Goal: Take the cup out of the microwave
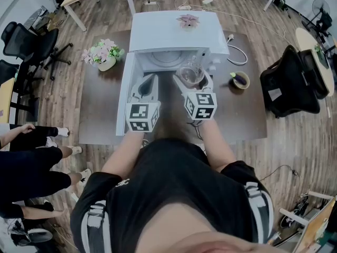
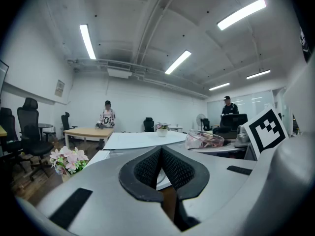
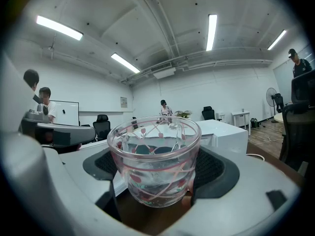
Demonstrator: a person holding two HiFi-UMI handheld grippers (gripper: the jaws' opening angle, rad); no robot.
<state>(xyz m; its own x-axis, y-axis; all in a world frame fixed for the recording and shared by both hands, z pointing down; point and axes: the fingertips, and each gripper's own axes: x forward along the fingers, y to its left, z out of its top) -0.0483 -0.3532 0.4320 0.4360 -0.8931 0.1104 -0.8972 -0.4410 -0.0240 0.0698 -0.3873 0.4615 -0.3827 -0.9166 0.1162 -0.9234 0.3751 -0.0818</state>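
Note:
A clear glass cup (image 1: 190, 74) with a pink pattern hangs upright just in front of the open white microwave (image 1: 174, 33). My right gripper (image 1: 192, 80) is shut on it. In the right gripper view the cup (image 3: 154, 159) fills the space between the two dark pads (image 3: 216, 168). My left gripper (image 1: 149, 80) hovers beside it to the left, before the microwave's cavity. Its ribbed pads (image 2: 147, 168) meet with nothing between them. From the left gripper view the cup (image 2: 204, 139) shows to the right. The microwave door (image 1: 125, 96) stands swung open at the left.
The microwave sits on a dark brown table (image 1: 100, 109). A pot of pink flowers (image 1: 105, 54) stands left of it, a small bowl (image 1: 241, 80) and a white cable (image 1: 238, 58) to the right. A black bag (image 1: 292, 83) lies further right. Seated people's legs (image 1: 31, 157) are at the far left.

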